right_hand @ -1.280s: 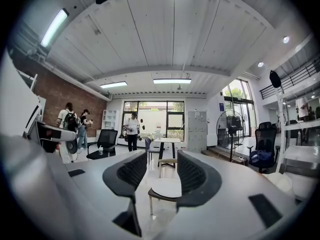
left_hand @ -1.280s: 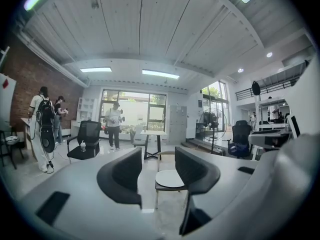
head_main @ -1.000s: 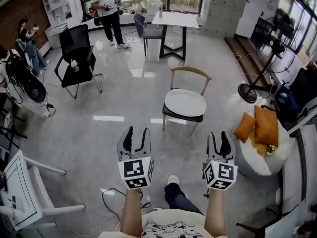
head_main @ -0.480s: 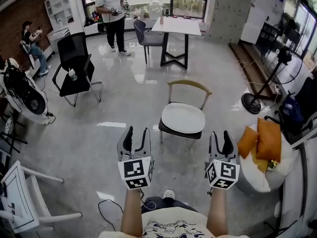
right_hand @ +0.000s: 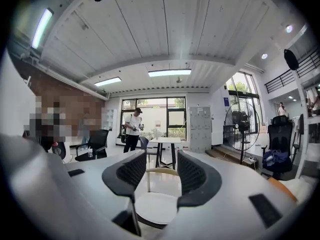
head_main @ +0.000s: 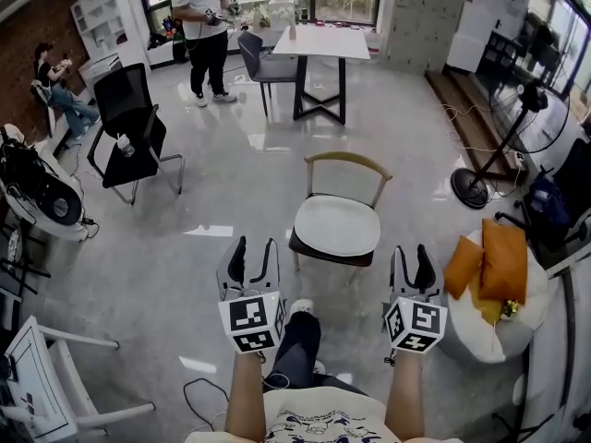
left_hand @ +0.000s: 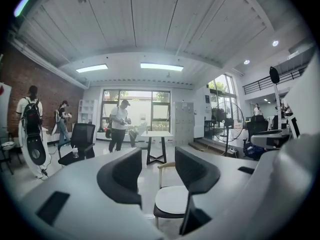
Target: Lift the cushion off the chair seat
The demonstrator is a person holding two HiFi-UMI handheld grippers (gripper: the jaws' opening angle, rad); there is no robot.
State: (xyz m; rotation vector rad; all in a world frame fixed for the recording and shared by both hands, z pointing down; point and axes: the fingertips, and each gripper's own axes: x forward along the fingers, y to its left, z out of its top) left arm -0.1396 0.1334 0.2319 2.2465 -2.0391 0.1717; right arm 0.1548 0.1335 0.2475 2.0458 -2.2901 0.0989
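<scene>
A round white cushion (head_main: 337, 225) lies flat on the seat of a wooden chair (head_main: 348, 161) with a curved backrest, ahead of me in the head view. The cushion (left_hand: 171, 199) shows low between the jaws in the left gripper view, and the cushion (right_hand: 157, 207) likewise in the right gripper view. My left gripper (head_main: 253, 248) is open and empty, short of the chair and to its left. My right gripper (head_main: 414, 255) is open and empty too, just off the chair's right front corner. Neither touches the cushion.
A white pouf (head_main: 494, 312) with orange pillows (head_main: 497, 258) stands close on the right. A standing fan (head_main: 480, 183) and cables lie beyond it. A black office chair (head_main: 125, 137), a white table (head_main: 319, 42), a grey chair (head_main: 261, 63) and a standing person (head_main: 205, 26) are farther off.
I have walked forward: the chair and cushion have drawn nearer to both grippers. The grippers keep the same pose, open and side by side.
</scene>
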